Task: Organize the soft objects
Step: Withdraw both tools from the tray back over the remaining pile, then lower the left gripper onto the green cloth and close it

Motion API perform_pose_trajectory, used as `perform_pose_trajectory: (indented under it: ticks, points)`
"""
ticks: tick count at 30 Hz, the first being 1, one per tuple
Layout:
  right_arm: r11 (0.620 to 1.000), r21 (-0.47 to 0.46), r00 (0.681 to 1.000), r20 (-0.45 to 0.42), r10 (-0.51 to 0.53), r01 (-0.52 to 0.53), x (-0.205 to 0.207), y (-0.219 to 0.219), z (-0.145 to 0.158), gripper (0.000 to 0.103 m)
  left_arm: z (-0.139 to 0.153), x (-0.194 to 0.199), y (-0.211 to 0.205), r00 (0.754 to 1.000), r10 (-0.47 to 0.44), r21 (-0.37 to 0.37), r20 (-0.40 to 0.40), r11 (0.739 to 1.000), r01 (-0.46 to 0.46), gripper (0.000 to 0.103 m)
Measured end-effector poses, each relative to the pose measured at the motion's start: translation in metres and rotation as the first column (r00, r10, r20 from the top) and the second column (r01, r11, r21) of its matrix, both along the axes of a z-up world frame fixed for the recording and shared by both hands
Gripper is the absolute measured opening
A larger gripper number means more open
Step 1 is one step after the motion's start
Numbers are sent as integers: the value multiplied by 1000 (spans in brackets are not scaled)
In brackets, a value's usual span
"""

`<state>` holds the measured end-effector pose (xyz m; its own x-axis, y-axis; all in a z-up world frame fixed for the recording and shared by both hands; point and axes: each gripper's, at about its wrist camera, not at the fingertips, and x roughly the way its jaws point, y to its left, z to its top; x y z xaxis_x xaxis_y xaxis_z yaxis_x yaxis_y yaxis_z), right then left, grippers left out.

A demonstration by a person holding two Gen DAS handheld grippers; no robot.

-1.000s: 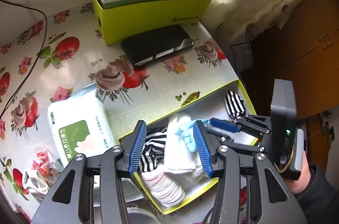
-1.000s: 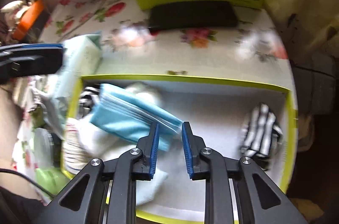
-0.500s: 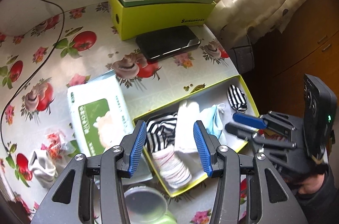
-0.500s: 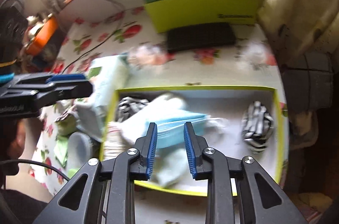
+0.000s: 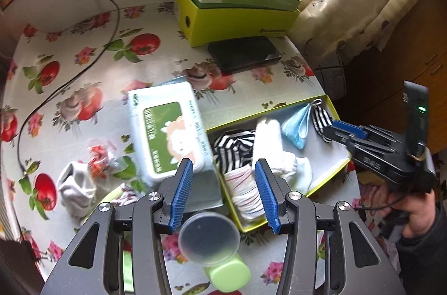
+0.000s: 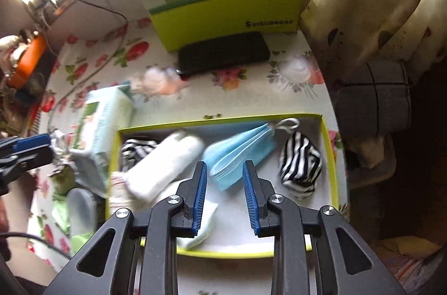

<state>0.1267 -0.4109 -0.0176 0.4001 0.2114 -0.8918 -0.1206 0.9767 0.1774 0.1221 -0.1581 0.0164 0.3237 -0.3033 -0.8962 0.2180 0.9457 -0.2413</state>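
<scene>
Mask [image 6: 240, 152]: light, limp pleated cloth, sure to fold and sag when lifted. Best pinched across the bunched pleats or by an ear loop, with little force. Lies in the tray [image 6: 223, 118], centre right of the right view, between the white roll [image 6: 164, 163] and the striped sock [image 6: 300, 163].

Right claw [image 6: 223, 166]: narrow gap, just been opening, nothing gripped. Mask seen through the gap but lying loose below, clear of both pads, so judged released.

Left claw [image 5: 223, 163]: wide and empty, hanging over the near end of the wipes pack [image 5: 167, 133] and the tray's left end.

Out on the table [image 5: 83, 66], lower left of the left view: white sock [image 5: 74, 189], equally soft and light, probably next. Worth taking at its thick middle, since a pinch at one end would leave it dangling.
</scene>
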Motion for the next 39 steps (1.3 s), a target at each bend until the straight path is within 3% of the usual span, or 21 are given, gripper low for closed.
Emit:
perform_pose_trajectory:
  ticks: [15, 28, 39]
  points:
    - [987, 68, 990, 19, 142, -143, -70, 77, 44, 43, 17, -56, 56, 993, 114, 51, 45, 992, -116, 47]
    - [950, 61, 952, 21, 305, -305, -97, 154, 59, 45, 18, -101, 109, 974, 222, 43, 48, 974, -224, 47]
    - [923, 58, 925, 13, 380, -380, -105, 187, 62, 46, 7, -119, 158, 946, 324, 27, 20, 945, -325, 47]
